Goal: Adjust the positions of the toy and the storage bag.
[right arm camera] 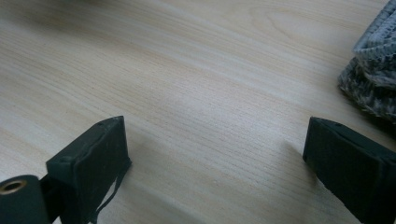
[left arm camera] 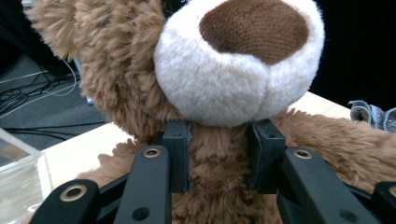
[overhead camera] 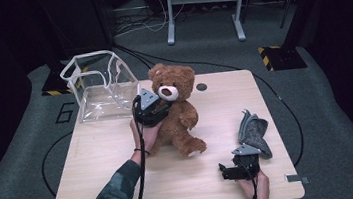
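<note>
The teddy bear [overhead camera: 176,110] stands in the middle of the table [overhead camera: 120,156] and blocks the way across it, with the clear plastic bag [overhead camera: 100,88] close behind on the left far corner. The grey cloth [overhead camera: 253,132] lies near the right edge. The front of the table, between the bear and the near edge, is bare wood where a hand can pass.
</note>
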`<state>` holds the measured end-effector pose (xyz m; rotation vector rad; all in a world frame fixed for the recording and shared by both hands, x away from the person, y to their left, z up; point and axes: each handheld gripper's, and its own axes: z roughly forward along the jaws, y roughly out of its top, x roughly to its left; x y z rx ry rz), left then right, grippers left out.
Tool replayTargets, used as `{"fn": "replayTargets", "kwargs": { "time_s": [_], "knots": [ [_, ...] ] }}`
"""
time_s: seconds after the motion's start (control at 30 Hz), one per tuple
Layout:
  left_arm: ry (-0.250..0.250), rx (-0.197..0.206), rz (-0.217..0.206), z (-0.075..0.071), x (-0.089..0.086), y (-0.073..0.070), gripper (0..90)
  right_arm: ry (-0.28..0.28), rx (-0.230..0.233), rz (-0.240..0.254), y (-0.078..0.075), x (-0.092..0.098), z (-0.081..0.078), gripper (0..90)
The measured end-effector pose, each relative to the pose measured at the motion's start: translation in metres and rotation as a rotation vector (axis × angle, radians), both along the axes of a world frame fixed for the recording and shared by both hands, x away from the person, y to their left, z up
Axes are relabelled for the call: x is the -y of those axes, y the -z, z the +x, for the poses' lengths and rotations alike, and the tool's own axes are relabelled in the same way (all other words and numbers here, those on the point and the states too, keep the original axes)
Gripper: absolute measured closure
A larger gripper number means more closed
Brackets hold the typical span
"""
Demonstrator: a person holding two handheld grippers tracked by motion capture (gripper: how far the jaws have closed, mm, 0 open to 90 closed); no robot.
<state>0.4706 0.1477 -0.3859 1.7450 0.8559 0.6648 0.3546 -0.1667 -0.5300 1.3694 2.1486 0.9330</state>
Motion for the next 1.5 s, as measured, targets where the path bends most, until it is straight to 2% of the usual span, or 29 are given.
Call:
{"fn": "replayTargets", "kwargs": {
  "time_s": [0.37,0.53,0.9,1.3,1.5],
  "knots": [
    [-0.010,0.009,0.008,-0.010,-0.028,-0.012,65.4,0.007,-0.001,0.000,0.000,0.000,0.000,5.8],
    [-0.019,-0.007,0.010,-0.014,-0.042,-0.014,65.2,0.007,-0.002,0.001,0.000,0.000,0.000,5.8],
    [-0.056,-0.005,0.023,-0.025,-0.076,-0.017,65.2,0.008,-0.003,0.001,0.000,0.000,0.000,5.8],
    [-0.105,-0.009,0.020,-0.043,-0.114,-0.017,65.2,0.005,-0.001,-0.002,0.000,0.000,0.000,5.8],
    [-0.138,-0.003,0.019,-0.059,-0.139,-0.022,65.2,0.006,-0.001,-0.001,0.000,0.000,0.000,5.8]
  ]
}}
